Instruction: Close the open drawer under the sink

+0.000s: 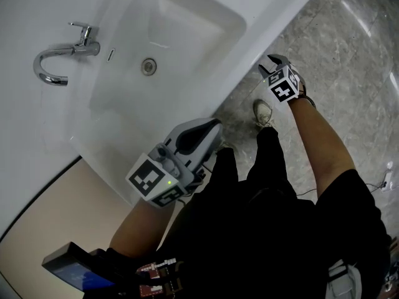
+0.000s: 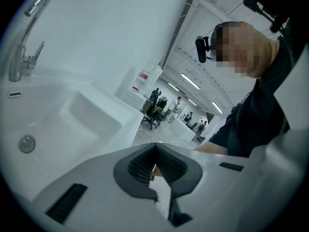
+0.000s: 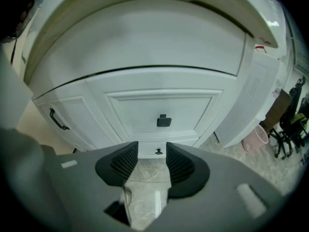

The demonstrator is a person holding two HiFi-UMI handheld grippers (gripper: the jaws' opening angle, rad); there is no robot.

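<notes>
- The right gripper [image 3: 152, 151] points down at the white cabinet [image 3: 72, 117] under the sink [image 1: 262, 17]. Its jaws are spread wide with nothing between them.
- The drawer [image 3: 159, 108] lies straight ahead of the right gripper, just above its jaw tips and apart from them. It has a dark square knob [image 3: 163, 121] at its centre.
- The drawer front looks flush with the cabinet frame around it, so the closing push appears to be done. A thin dark line runs above the drawer, and I cannot tell whether it is a gap or a shadow.
- A small drawer [image 3: 158, 149] shows in the opening between the right jaws, low by the stone floor [image 3: 145, 178]. It also looks shut.
- The left gripper [image 2: 155, 146] is held up beside the sink's front edge, pointing across the basin. Its jaw tips are pressed together on nothing.
- Judged next move: if the front sits fully home, only a pull back is needed. If not, a flat, straight push beside the knob is called for.
</notes>
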